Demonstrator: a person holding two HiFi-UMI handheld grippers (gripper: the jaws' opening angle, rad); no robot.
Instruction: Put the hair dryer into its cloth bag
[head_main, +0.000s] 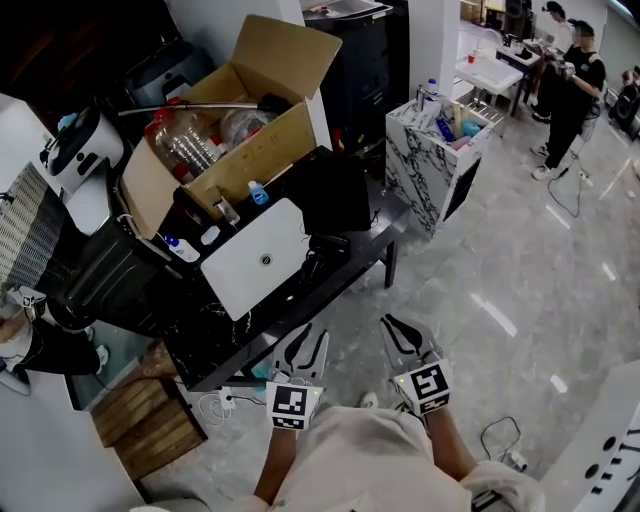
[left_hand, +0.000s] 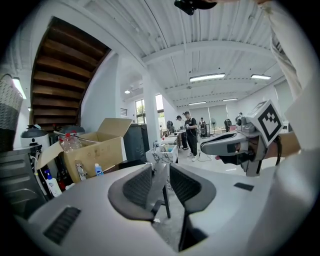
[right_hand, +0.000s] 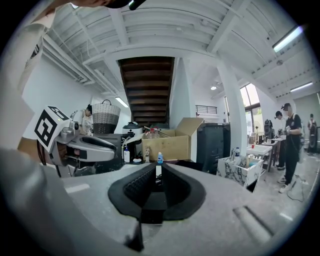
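Table (head_main: 375, 232) ahead (dryer indistinct), left gripper (head_main: 308, 335) barely parted, right gripper (head_main: 393, 322) clenched, both empty

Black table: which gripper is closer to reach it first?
Probably the left gripper: in the head view it sits beside the black table edge, while the right gripper hangs over open floor.

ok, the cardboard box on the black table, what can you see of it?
Brown cardboard box, open on top. One flap stands up at its far end, another folds outward at the near left end. Clear plastic bottles lie inside; a metal rod lies across the opening. It rests on the black table, with small bottles standing just in front of its long side wall.
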